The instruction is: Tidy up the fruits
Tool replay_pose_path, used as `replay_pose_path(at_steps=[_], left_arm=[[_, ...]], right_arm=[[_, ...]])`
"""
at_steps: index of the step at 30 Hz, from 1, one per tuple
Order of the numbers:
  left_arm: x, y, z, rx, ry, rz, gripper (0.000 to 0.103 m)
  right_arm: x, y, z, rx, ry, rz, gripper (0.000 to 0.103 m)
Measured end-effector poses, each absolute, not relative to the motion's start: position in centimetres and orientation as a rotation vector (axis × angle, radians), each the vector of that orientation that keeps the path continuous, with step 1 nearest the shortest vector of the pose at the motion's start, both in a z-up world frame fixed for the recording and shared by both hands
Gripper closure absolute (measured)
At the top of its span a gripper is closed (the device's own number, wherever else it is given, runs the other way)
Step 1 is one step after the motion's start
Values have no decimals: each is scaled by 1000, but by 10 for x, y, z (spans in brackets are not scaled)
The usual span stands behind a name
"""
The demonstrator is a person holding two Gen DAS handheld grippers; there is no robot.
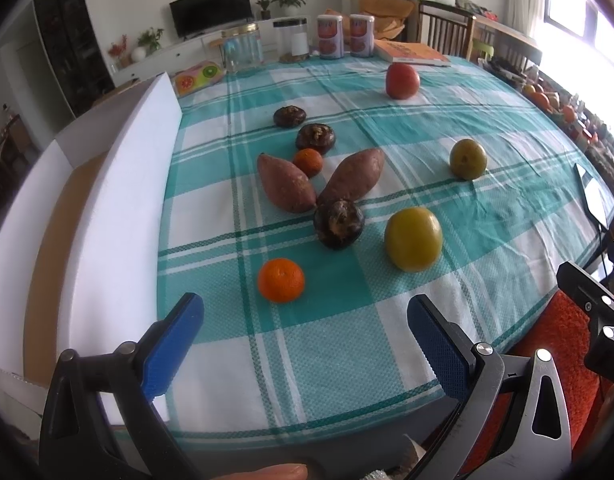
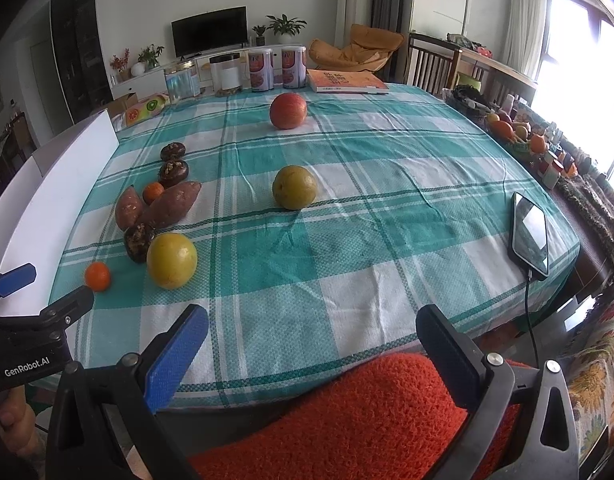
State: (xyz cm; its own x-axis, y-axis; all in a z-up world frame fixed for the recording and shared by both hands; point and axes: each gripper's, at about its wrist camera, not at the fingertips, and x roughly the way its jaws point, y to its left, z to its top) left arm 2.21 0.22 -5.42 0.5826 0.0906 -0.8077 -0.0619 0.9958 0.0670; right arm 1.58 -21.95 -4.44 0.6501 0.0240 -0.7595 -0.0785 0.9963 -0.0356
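On the checked tablecloth (image 1: 307, 340) lie a near tangerine (image 1: 281, 280), a yellow-green fruit (image 1: 413, 239), a second green fruit (image 1: 468, 159), a red apple (image 1: 402, 81), two sweet potatoes (image 1: 285, 182) (image 1: 353, 174), a small tangerine (image 1: 307, 161) and three dark water chestnuts (image 1: 338, 223). My left gripper (image 1: 303, 338) is open and empty, just short of the near tangerine. My right gripper (image 2: 313, 344) is open and empty over the table's front edge. In the right wrist view the yellow fruit (image 2: 172, 260), green fruit (image 2: 294, 187) and apple (image 2: 288, 110) lie ahead.
A white foam box (image 1: 119, 200) stands along the table's left side. Jars (image 1: 243, 48), cans (image 1: 330, 36) and a book (image 1: 411, 53) line the far edge. A phone (image 2: 530, 236) on a cable lies at the right edge. An orange cushion (image 2: 347, 420) is below the right gripper.
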Motion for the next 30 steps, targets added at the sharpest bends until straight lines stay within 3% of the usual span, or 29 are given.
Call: replay_pose_path(at_steps=[21, 30], left_arm=[[25, 3, -57, 37, 969, 93, 1], [21, 44, -68, -182, 1011, 20, 1]], right_arm=[[16, -223, -46, -53, 873, 60, 0], [16, -225, -49, -32, 881, 69, 0]])
